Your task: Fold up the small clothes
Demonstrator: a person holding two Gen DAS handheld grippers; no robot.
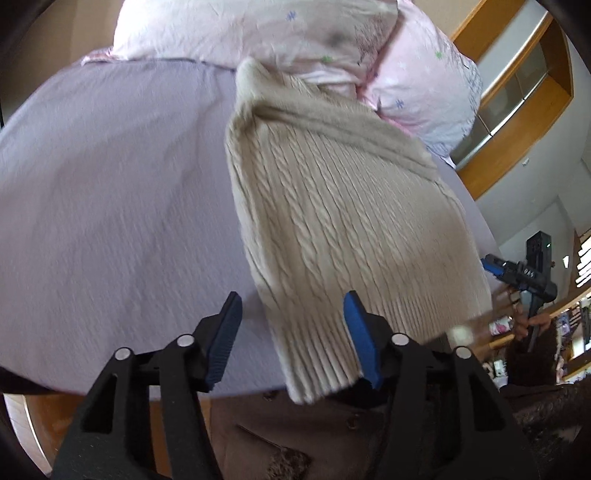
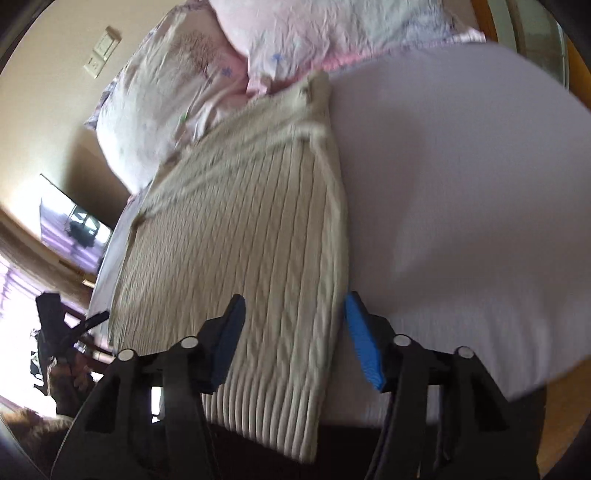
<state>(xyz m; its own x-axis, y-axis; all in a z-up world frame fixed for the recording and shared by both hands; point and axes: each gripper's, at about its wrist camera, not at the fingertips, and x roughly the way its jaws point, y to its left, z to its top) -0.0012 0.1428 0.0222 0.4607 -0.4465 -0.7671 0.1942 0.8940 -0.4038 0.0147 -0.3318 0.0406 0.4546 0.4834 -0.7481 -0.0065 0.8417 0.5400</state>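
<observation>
Lying on the lavender bed sheet (image 1: 110, 184), the beige cable-knit sweater (image 1: 332, 221) has its ribbed hem overhanging the near edge; motion blur softens both views; left gripper (image 1: 291, 339) spread wide, holding nothing; right gripper (image 2: 293, 341) likewise wide over the hem; the pink pillows (image 1: 258, 29) are cut off; only the right view shows a wall television (image 2: 74, 229).

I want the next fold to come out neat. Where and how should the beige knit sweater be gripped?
Probably at the ribbed hem corners of the beige knit sweater, coming from the near bed edge: the hem overhangs the lavender sheet there, so the open left gripper and right gripper can pinch it.
</observation>
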